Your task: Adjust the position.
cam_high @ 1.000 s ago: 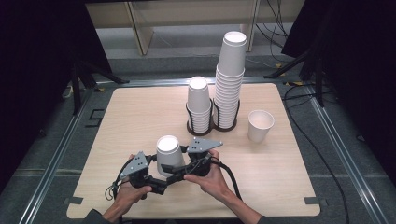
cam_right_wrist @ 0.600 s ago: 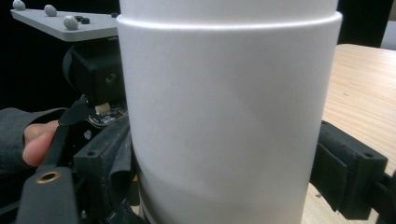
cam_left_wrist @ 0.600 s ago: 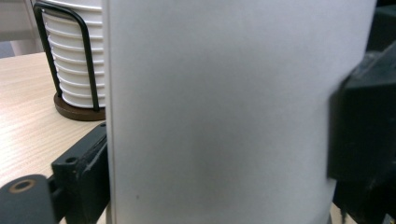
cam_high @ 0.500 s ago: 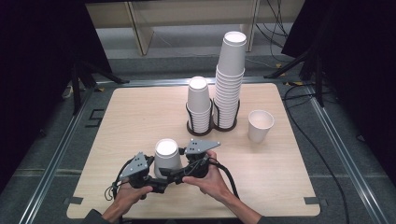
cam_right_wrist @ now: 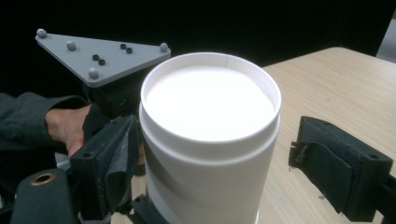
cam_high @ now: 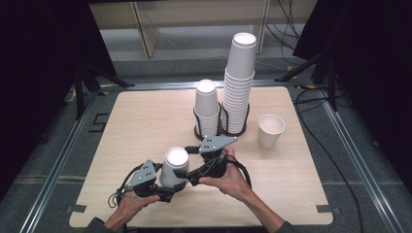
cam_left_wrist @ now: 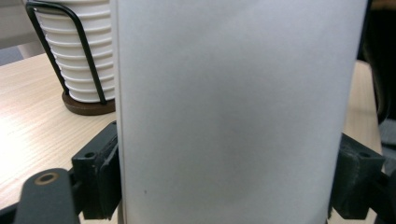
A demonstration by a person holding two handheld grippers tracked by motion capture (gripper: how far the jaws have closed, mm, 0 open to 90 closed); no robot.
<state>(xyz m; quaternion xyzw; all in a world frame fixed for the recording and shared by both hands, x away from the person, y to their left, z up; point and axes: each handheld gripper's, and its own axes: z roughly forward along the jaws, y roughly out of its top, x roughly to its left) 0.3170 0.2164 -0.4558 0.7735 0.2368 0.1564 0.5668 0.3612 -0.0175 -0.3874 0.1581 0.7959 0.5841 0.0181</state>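
A white paper cup (cam_high: 174, 167) stands upside down near the table's front edge. My left gripper (cam_high: 169, 187) reaches it from the left, low on its wall. Its jaws have just been closing with the cup between them. In the left gripper view the cup wall (cam_left_wrist: 233, 107) runs from one pad (cam_left_wrist: 105, 177) to the other, and both pads press on it. My right gripper (cam_high: 188, 172) comes in from the right at the cup's upper part. It is open: in the right gripper view the cup (cam_right_wrist: 210, 116) stands between its jaws, and the right pad (cam_right_wrist: 336, 168) is clear of the wall.
A black wire holder behind holds a short stack (cam_high: 206, 107) and a tall stack (cam_high: 240, 82) of inverted cups, also seen as a stack (cam_left_wrist: 74, 56) in the left gripper view. One upright cup (cam_high: 270, 130) stands to their right. The wooden table (cam_high: 145, 116) ends at metal rails.
My left gripper's jaws have closed onto the cup's lower wall. The right gripper has risen slightly beside the cup. The cup stays in about the same spot.
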